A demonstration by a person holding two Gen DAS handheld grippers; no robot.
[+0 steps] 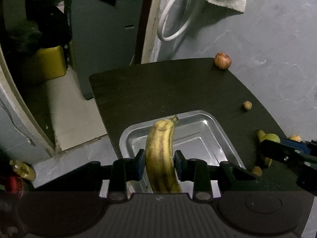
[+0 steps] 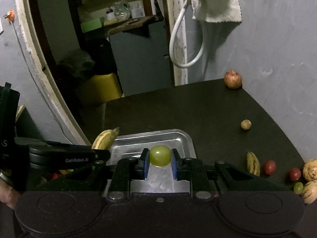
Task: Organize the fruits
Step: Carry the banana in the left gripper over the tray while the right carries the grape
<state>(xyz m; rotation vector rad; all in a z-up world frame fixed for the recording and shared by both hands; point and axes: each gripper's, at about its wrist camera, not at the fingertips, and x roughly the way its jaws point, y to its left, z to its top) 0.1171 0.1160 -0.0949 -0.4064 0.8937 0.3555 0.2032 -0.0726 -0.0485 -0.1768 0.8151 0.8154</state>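
Note:
My left gripper (image 1: 159, 163) is shut on a spotted yellow banana (image 1: 160, 154) and holds it above the near left part of a metal tray (image 1: 214, 130). My right gripper (image 2: 159, 162) is shut on a green grape (image 2: 159, 155) above the same tray (image 2: 178, 138). In the right wrist view the left gripper (image 2: 103, 155) comes in from the left with the banana tip (image 2: 106, 138). In the left wrist view the right gripper (image 1: 263, 144) shows at the right edge with the grape (image 1: 272, 137).
The tray sits on a dark table (image 2: 198, 107) against a grey wall. On the table lie a red apple (image 2: 233, 79), a small brown nut (image 2: 246, 124), a small banana (image 2: 253, 163), red grapes (image 2: 269, 167), a green grape (image 2: 298, 187) and striped melons (image 2: 310, 169).

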